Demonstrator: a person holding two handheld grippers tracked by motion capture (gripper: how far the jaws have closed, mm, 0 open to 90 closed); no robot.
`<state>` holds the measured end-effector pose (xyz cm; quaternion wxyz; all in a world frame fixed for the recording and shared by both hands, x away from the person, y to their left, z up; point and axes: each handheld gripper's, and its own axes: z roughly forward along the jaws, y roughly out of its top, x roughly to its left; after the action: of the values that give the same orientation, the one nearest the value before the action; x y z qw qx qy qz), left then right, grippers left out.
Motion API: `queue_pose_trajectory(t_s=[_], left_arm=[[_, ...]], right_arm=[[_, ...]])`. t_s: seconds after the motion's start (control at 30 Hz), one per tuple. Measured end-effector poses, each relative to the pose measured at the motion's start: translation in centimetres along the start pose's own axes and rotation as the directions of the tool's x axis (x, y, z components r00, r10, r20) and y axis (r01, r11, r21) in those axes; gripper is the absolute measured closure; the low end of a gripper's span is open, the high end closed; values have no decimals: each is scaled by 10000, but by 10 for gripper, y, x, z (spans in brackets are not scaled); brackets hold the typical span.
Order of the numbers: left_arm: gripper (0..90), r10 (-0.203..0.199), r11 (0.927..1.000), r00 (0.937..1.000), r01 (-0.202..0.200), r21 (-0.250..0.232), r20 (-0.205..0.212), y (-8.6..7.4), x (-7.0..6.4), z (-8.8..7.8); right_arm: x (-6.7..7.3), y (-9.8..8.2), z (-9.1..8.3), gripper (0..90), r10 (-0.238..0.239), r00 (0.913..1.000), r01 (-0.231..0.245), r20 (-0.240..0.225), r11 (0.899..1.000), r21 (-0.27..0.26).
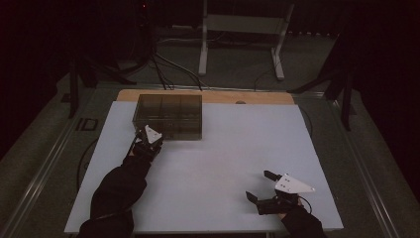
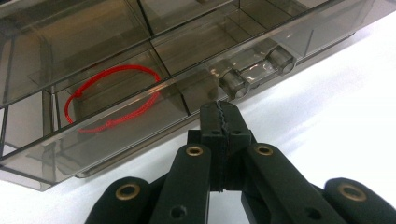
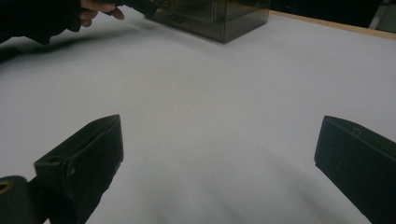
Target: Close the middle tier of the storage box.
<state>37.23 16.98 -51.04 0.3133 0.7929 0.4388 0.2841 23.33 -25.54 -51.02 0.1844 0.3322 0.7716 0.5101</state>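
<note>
Your left gripper (image 2: 219, 122), jaws closed on nothing, sits just at the latch (image 2: 256, 71) of the smoky box (image 1: 168, 115) at the table's far-left; if you push carelessly the box may slide, while your right gripper (image 1: 261, 186) waits open.

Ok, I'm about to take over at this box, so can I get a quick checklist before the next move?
1. Left tongs shut, tips at the box's latch: ok.
2. Anything gripped between them: cannot tell, looks like nothing.
3. Box lid shut: ok, appears closed.
4. Red cord loop lying inside a front compartment: ok.
5. Right tongs open and holding nothing, over bare table, apart from the box: ok.
6. Box steadied by the other hand: not ok.
</note>
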Motion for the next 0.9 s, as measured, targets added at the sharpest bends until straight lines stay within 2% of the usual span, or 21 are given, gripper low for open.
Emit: queue_pose_trajectory(t_s=[0.7, 0.9], left_arm=[[900, 54, 10000, 9998, -54, 15, -202, 8, 5, 5], [900, -81, 10000, 9998, 80, -23, -191, 7, 7, 6]], right_arm=[[0, -1, 0, 13, -4, 10000, 4, -21, 10000, 72], [0, -1, 0, 13, 7, 10000, -7, -9, 10000, 57]])
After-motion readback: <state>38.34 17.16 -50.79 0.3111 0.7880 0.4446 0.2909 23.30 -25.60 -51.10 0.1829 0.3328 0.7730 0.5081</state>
